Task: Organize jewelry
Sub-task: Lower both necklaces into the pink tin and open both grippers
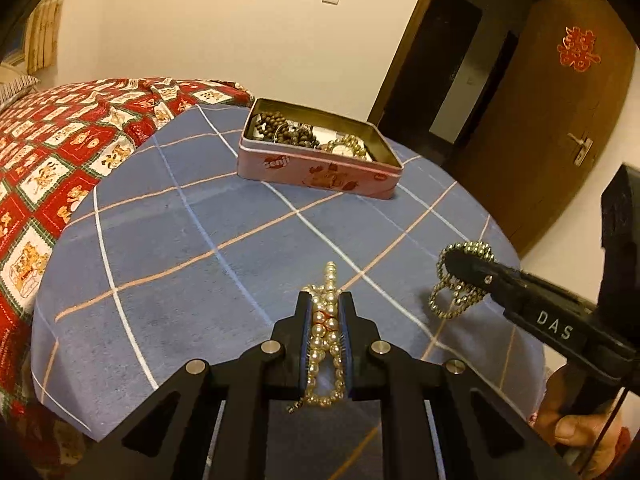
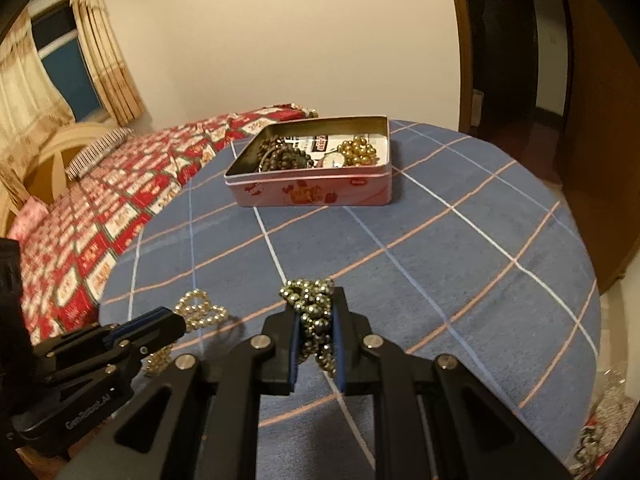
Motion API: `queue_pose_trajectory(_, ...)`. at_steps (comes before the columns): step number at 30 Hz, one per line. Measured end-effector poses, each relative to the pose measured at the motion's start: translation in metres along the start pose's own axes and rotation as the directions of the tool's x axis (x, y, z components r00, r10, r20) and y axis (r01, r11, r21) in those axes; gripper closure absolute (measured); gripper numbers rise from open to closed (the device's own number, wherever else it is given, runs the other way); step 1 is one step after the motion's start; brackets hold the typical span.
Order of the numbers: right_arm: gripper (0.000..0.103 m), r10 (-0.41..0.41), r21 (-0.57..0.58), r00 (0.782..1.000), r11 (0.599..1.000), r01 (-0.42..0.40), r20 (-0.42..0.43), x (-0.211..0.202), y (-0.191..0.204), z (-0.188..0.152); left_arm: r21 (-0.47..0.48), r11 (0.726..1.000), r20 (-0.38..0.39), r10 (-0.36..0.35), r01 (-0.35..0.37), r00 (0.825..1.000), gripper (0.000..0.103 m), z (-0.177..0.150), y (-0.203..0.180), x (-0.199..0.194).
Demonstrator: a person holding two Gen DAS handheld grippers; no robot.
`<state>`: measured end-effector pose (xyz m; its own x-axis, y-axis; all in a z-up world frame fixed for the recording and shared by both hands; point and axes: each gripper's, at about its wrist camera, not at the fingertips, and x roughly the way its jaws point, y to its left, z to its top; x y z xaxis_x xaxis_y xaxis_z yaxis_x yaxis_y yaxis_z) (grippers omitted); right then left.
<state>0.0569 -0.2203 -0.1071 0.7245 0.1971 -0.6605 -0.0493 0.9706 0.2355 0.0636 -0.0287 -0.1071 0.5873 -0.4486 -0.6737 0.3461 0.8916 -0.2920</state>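
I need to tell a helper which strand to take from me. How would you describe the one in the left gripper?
On the blue checked bedspread, well short of the pink tin, two grippers each pinch a strand. The left gripper is shut on the pearl strand, a doubled loop of pale cream beads. The right gripper holds a darker brassy bead chain.

right gripper (image 1: 466, 270): "DAS" in white letters on its side
left gripper (image 2: 176, 322): "GenRobot.AI" on its near body
tin (image 1: 320, 172): white logo on its pink side, seems to read "senji"; the small red badge is too small to read
door (image 1: 560, 120): red double-happiness sign, far right
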Motion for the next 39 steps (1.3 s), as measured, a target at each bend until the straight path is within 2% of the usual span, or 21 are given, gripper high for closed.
queue_pose_trajectory(3, 0.086, 0.013, 0.019, 1.000, 1.000, -0.013, 0.004, -0.002, -0.004, 0.002, -0.003, 1.000, 0.023, -0.008, 0.008, 1.000, 0.091, 0.007, -0.003, -0.003)
queue_pose_trajectory(10, 0.086, -0.025, 0.009, 0.999, 1.000, 0.024, 0.027, -0.005, -0.003, 0.015, 0.012, 1.000, 0.067, -0.012, 0.011, 0.998, 0.091, 0.027, -0.011, -0.005)
queue_pose_trajectory(19, 0.086, -0.050, -0.027, 0.994, 0.998, 0.053, 0.094, -0.009, 0.000, 0.057, 0.004, 0.999, 0.159, -0.038, 0.038, 0.987, 0.091, 0.070, -0.012, -0.006)
queue_pose_trajectory(24, 0.086, -0.055, -0.052, 0.990, 0.997, 0.062, 0.126, -0.002, 0.002, 0.082, 0.014, 0.999, 0.199, -0.032, 0.029, 0.979, 0.091, 0.096, -0.013, 0.002)
queue_pose_trajectory(33, 0.086, -0.058, -0.048, 0.986, 0.997, 0.066, 0.156, 0.036, -0.008, 0.132, 0.035, 0.999, 0.228, 0.020, -0.029, 0.973, 0.091, 0.143, -0.015, 0.047)
queue_pose_trajectory(39, 0.086, -0.080, -0.042, 0.991, 0.996, 0.085, 0.104, 0.085, -0.014, 0.153, 0.036, 0.998, 0.198, 0.046, -0.054, 0.979, 0.091, 0.166, -0.009, 0.094)
